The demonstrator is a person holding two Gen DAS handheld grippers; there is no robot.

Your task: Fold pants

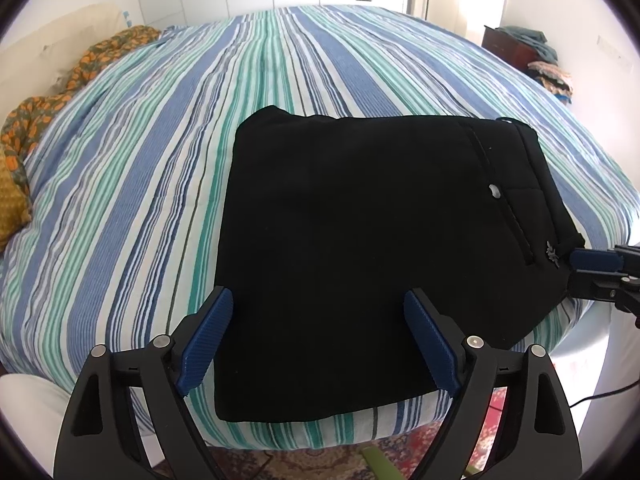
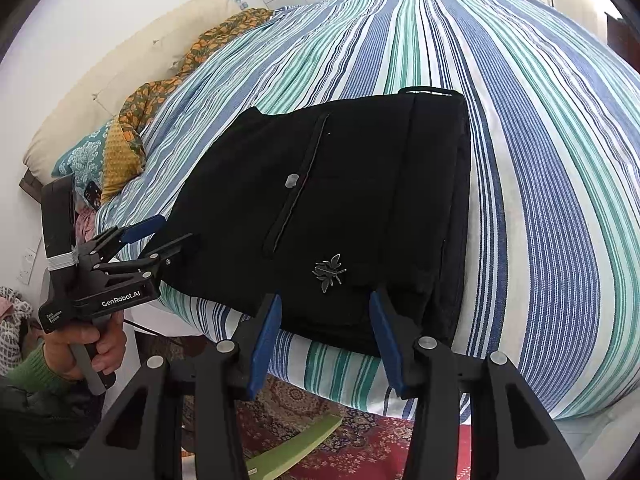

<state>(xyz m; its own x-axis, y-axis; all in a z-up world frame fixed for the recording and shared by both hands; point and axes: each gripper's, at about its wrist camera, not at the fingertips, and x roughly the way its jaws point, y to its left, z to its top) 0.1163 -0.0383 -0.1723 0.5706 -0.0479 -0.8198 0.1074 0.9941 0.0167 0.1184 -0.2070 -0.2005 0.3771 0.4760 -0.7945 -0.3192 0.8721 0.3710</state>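
Black pants (image 1: 352, 240), folded into a compact rectangle, lie on the striped bed (image 1: 160, 160) near its front edge. Their waistband, pocket slit and a small silver insect emblem (image 2: 329, 272) face up. My left gripper (image 1: 318, 294) hovers open over the near left part of the pants; one finger is at their left edge, the other is above the fabric. My right gripper (image 2: 325, 298) straddles the near waistband edge by the emblem, its pads apart and not pinching the cloth. In the right wrist view the left gripper (image 2: 172, 234), held by a hand in a green sleeve, sits at the pants' (image 2: 360, 200) left edge.
An orange patterned blanket (image 1: 80, 68) and pillows lie by the cream headboard at the left. A dark cabinet piled with clothes (image 1: 520, 48) stands at the back right. Below the bed's front edge are a red patterned rug (image 2: 360, 440), a green strip and a black cable.
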